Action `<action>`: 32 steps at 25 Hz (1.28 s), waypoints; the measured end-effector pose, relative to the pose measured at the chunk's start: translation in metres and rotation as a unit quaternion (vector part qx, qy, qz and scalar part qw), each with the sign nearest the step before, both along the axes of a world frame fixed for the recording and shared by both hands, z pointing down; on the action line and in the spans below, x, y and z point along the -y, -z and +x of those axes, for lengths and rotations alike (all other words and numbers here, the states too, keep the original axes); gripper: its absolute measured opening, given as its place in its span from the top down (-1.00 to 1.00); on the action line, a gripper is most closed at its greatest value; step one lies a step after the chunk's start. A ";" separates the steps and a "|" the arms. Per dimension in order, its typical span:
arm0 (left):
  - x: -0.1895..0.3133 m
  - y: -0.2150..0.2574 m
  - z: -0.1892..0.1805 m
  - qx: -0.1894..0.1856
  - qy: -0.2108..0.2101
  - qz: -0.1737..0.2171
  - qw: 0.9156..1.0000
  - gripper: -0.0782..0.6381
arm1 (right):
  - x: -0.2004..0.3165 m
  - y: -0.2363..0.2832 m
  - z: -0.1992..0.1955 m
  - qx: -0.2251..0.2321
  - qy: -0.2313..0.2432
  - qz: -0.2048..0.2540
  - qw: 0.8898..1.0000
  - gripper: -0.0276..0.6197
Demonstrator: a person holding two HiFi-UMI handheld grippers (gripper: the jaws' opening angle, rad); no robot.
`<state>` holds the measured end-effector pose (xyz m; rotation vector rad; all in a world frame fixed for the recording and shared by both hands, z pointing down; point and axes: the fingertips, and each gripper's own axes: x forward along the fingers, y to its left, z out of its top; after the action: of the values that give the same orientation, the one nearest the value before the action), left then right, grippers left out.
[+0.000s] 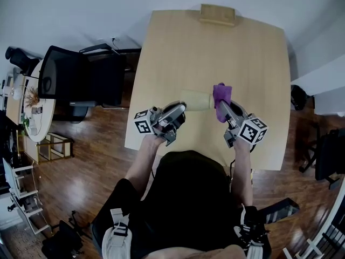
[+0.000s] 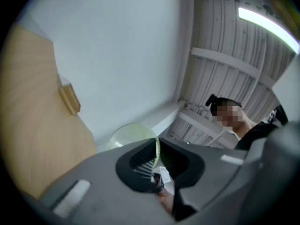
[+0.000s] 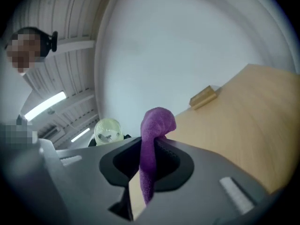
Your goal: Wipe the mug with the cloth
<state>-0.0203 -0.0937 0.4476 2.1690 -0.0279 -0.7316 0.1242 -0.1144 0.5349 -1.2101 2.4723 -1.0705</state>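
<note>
A pale yellow-green mug (image 1: 197, 100) hangs on its side above the wooden table (image 1: 178, 47). My left gripper (image 1: 180, 110) is shut on its rim. In the left gripper view the thin mug wall (image 2: 156, 150) is pinched between the jaws (image 2: 157, 161), and the mug's round body (image 2: 131, 136) shows beyond them. My right gripper (image 1: 222, 110) is shut on a purple cloth (image 1: 221, 97), which stands just right of the mug. In the right gripper view the cloth (image 3: 152, 135) sticks up from the jaws (image 3: 147, 165), and the mug (image 3: 108, 131) shows to its left.
A small wooden block (image 1: 217, 14) lies at the table's far edge, also the block (image 2: 69, 99) in the left gripper view and the block (image 3: 203, 96) in the right. A black office chair (image 1: 81, 80) stands left of the table. Wooden floor surrounds it.
</note>
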 end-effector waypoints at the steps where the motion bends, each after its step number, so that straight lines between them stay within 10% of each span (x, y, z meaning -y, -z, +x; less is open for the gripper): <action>1: 0.002 -0.004 0.000 0.008 0.004 -0.002 1.000 0.66 | 0.000 0.001 0.005 0.021 -0.007 -0.003 1.000 0.72; 4: 0.011 -0.026 0.001 0.051 0.019 -0.007 0.999 0.66 | 0.001 0.009 0.025 0.086 -0.030 0.001 0.996 0.72; 8: 0.022 -0.071 0.021 0.198 0.019 0.025 0.980 0.66 | 0.003 0.006 0.058 0.188 -0.077 0.001 0.979 0.72; 17: 0.079 -0.186 0.068 0.495 -0.014 0.132 0.859 0.66 | 0.003 -0.051 0.094 0.282 -0.162 -0.070 0.943 0.72; 25: 0.119 -0.238 0.108 0.624 -0.082 0.210 0.749 0.66 | 0.009 -0.072 0.096 0.303 -0.175 -0.095 0.932 0.72; 29: 0.127 -0.255 0.127 0.646 -0.110 0.237 0.718 0.66 | 0.016 -0.090 0.105 0.295 -0.182 -0.096 0.933 0.72; 32: 0.129 -0.260 0.139 0.641 -0.118 0.232 0.722 0.66 | 0.020 -0.102 0.106 0.319 -0.189 -0.112 0.922 0.72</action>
<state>0.1183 -0.2225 0.7075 2.6397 -0.3017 1.1350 0.2302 -0.1344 0.6371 -1.0975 1.5903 -1.3775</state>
